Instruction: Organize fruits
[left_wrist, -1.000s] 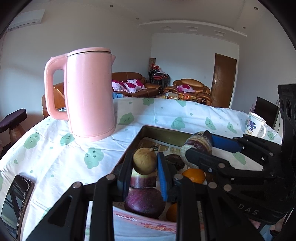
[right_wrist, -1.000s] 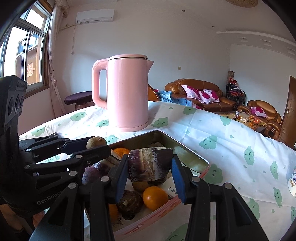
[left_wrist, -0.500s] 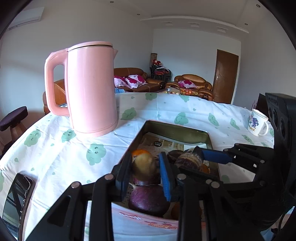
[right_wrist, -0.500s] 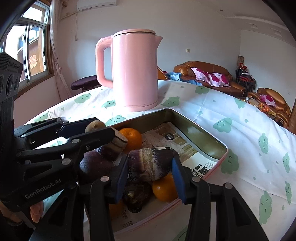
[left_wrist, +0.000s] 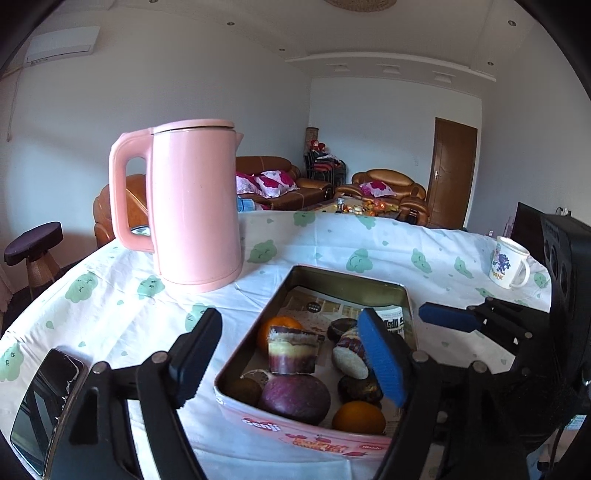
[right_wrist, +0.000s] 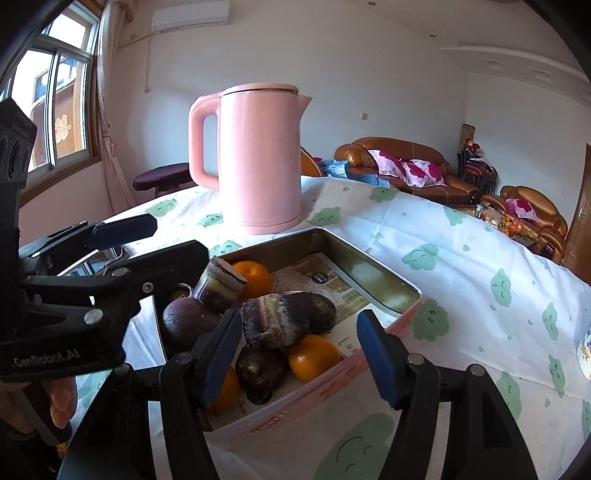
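Both the left gripper (left_wrist: 291, 363) and right gripper (right_wrist: 295, 354) hang spread and empty over the tin tray (left_wrist: 347, 282) (near the pink kettle (left_wrist: 195, 206)), where sugarcane pieces (right_wrist: 288, 323) and oranges (right_wrist: 314, 356) lie gathered, evidently for tidiness.

Table (left_wrist: 110, 314) covered by a white cloth with green cloud print. Directly on it: pink kettle (left_wrist: 195, 206), fruit-filled tin tray (left_wrist: 347, 280), printed mug (left_wrist: 509, 262) and phone (left_wrist: 44, 402).

Light: bright daylight from the wood-framed glass window (right_wrist: 48, 110), left of the tall pink plastic kettle (right_wrist: 255, 158).
Shadows: soft.
Edges: fisheye bending, dark vignette.
Focus: sharp.
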